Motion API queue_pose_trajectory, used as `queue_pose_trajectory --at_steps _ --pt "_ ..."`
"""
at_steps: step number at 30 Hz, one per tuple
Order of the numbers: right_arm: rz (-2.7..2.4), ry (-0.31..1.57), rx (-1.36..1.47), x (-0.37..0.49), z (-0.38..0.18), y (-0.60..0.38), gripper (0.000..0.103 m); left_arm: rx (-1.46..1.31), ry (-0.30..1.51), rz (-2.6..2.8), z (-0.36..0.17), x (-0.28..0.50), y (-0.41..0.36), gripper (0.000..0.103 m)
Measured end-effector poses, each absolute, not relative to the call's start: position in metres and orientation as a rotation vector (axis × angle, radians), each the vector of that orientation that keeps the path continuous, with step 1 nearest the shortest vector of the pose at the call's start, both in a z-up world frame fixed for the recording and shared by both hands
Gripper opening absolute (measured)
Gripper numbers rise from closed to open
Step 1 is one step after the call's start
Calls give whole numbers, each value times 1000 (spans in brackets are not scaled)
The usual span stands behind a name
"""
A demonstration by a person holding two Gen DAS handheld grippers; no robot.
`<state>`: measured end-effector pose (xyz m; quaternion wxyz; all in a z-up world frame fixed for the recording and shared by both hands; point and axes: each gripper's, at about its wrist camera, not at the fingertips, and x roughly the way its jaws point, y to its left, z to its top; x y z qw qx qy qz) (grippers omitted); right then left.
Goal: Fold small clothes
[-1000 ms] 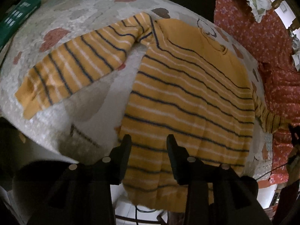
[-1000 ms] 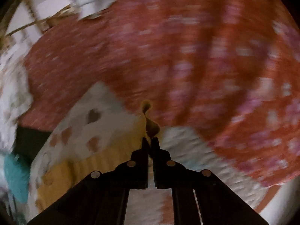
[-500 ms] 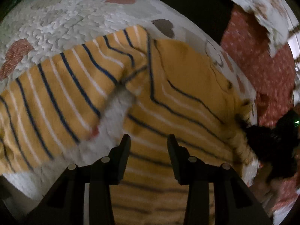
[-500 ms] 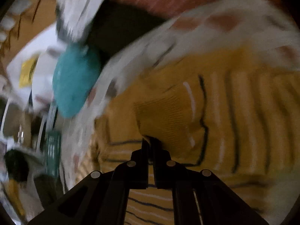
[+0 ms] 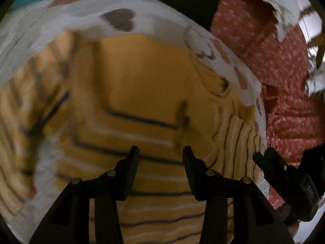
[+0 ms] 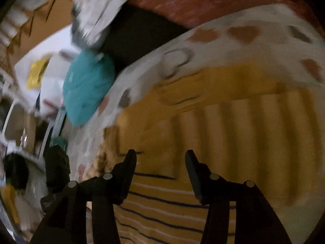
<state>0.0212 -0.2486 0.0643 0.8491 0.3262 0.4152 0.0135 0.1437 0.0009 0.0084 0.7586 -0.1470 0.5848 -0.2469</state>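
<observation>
A yellow sweater point(image 5: 142, 93) with navy and white stripes lies flat on a white quilt point(image 5: 85, 12) with heart patches. Its right sleeve point(image 5: 233, 138) lies folded in over the body; its left sleeve point(image 5: 26, 109) stretches out to the left. My left gripper point(image 5: 160, 152) is open and empty just above the sweater's chest. My right gripper point(image 6: 160, 156) is open and empty above the folded sleeve point(image 6: 243, 126); it also shows at the right edge of the left wrist view point(image 5: 284, 172). Both views are blurred.
A teal garment point(image 6: 87, 85) lies at the quilt's far edge. A red flowered cloth point(image 5: 284, 81) lies to the right of the quilt. A white patterned cloth point(image 6: 99, 6) and shelves stand beyond.
My right gripper carried the right sleeve in over the sweater's body, then opened and let it go. My left gripper moved forward over the chest and stayed open.
</observation>
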Motion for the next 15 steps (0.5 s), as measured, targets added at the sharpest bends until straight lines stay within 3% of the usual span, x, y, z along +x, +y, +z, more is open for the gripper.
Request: queue_pose_trajectory --at_steps 6,8,15 --pt "-110 895 688 -22 53 -287 54 -220 1245 -569 5 148 -52 42" --pt "-146 891 694 -33 51 -295 54 -137 1227 -557 11 144 -64 5" --pt "-228 838 718 -55 54 -320 54 -270 1137 -450 51 161 -14 3"
